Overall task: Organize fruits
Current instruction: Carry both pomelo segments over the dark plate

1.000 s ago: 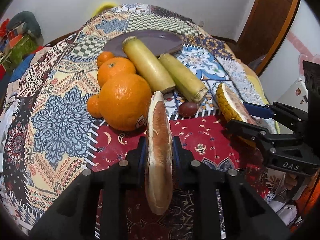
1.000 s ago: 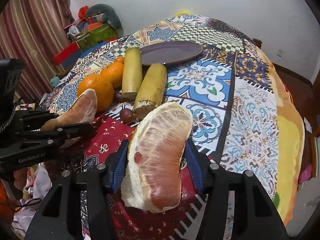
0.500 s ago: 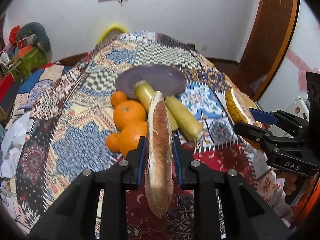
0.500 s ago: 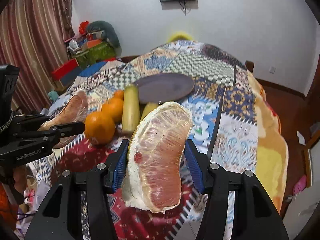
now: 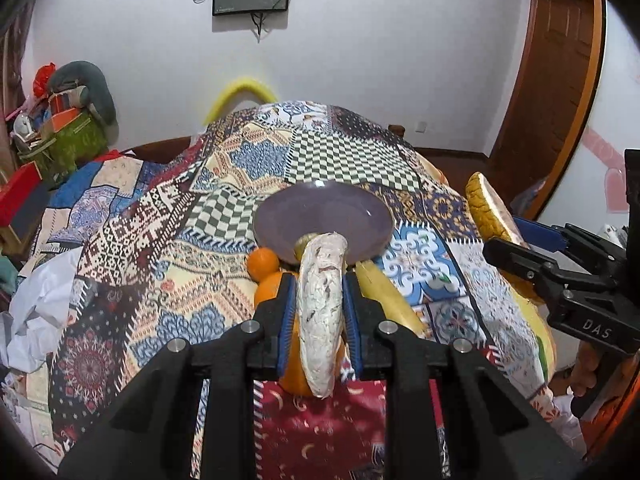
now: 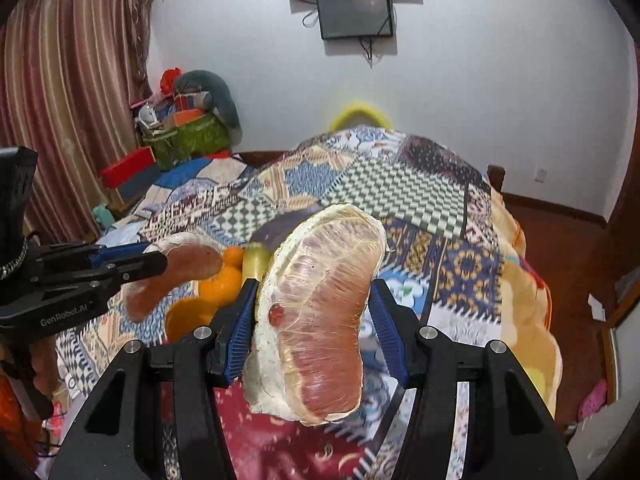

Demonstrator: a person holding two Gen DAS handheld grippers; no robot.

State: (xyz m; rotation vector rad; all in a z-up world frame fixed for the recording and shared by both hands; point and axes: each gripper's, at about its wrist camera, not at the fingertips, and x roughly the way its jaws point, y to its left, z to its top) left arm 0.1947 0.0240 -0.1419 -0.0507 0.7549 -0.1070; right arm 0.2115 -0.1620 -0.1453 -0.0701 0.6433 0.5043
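Observation:
My left gripper (image 5: 318, 292) is shut on a thin pomelo slice (image 5: 322, 312), held edge-on above the table. My right gripper (image 6: 312, 300) is shut on a wide pomelo wedge (image 6: 320, 312) with pink flesh facing me. In the left wrist view the right gripper (image 5: 532, 244) and its wedge (image 5: 490, 208) are at the right. A purple plate (image 5: 324, 216) lies flat beyond the slice. Oranges (image 5: 262, 262) and two pale yellow stalks (image 5: 384, 296) lie in front of the plate, partly hidden by the slice.
The table wears a patchwork cloth (image 5: 224, 184) that falls away at the sides. White crumpled paper (image 5: 36, 312) lies at the left edge. Boxes and bags (image 6: 180, 136) are stacked by the far wall. A wooden door (image 5: 560, 80) stands at the right.
Both grippers have risen and tilted up with their pomelo pieces still held. The fruit pile and plate now sit lower and farther away, and the wall screens show.

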